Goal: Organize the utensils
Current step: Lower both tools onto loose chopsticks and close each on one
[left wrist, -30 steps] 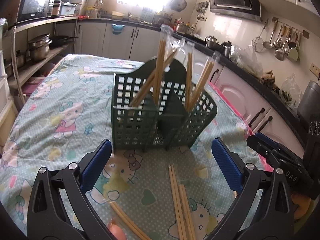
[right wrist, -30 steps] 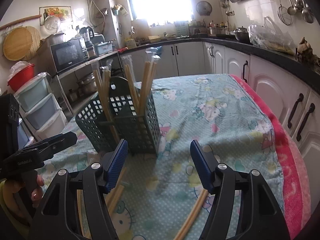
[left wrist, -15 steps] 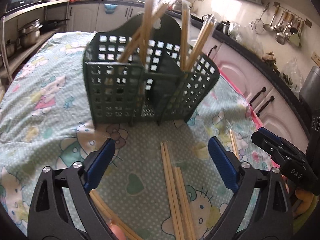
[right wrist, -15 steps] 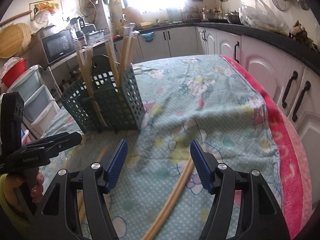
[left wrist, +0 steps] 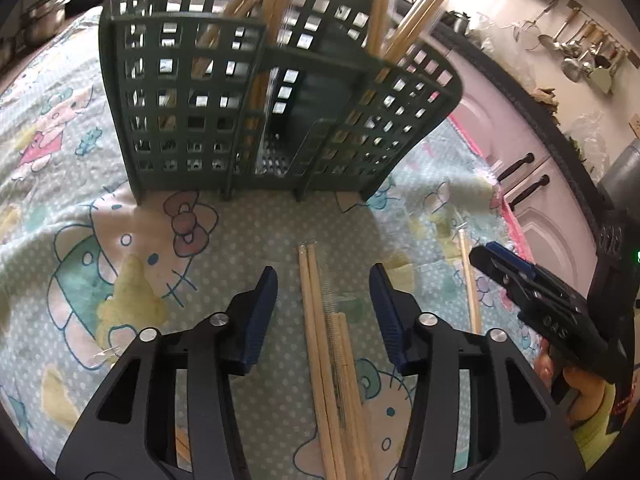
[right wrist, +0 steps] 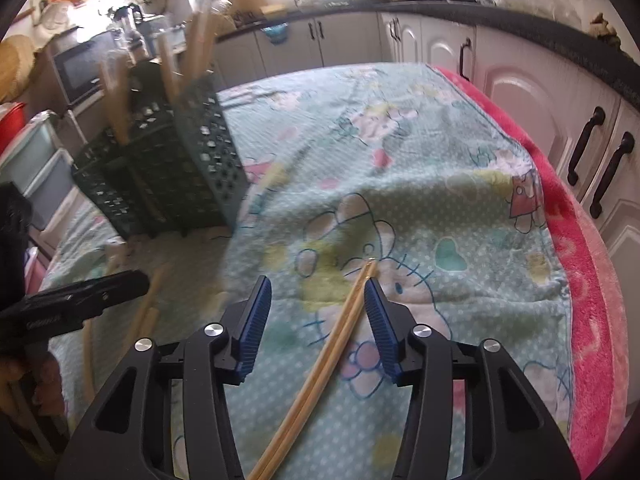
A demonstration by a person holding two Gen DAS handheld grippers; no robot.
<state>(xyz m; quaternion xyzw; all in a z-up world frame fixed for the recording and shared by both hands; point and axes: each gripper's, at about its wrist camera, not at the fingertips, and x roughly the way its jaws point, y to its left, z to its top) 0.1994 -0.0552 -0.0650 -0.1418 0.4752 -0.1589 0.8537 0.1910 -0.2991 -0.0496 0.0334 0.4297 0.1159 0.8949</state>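
- Left gripper (left wrist: 323,307): jaws closing, straddling a bundle of chopsticks (left wrist: 320,344) flat on the cloth; blue pads (left wrist: 262,312) clear of the wood on both sides, nothing clenched yet. Bundle runs lengthwise down the gap, so closing should pinch it across its width
- Right gripper (right wrist: 317,309): jaws also closing, around a second pair of chopsticks (right wrist: 340,332). Pair lies on a diagonal; its far tip sits just beside the right-hand pad, possibly touching – cannot tell. Left-hand pad well clear. Not yet a grasp
- Both tools pitched steeply down toward the tablecloth (right wrist: 420,152), presumably so the fingertips reach sticks lying flat
- Other loose sticks: one thin stick (left wrist: 469,280) near the right gripper as seen from the left wrist; a few more at the left edge of the right-wrist view, blurred
- Far: green slotted caddy (left wrist: 192,92) upright on the cloth, beyond both bundles. Several chopsticks already stand in its compartments, leaning on the walls
- Judgement: pick-up phase for two bundles at once; destination likely the caddy. Risk: the diagonal pair may roll or splay as the pads meet
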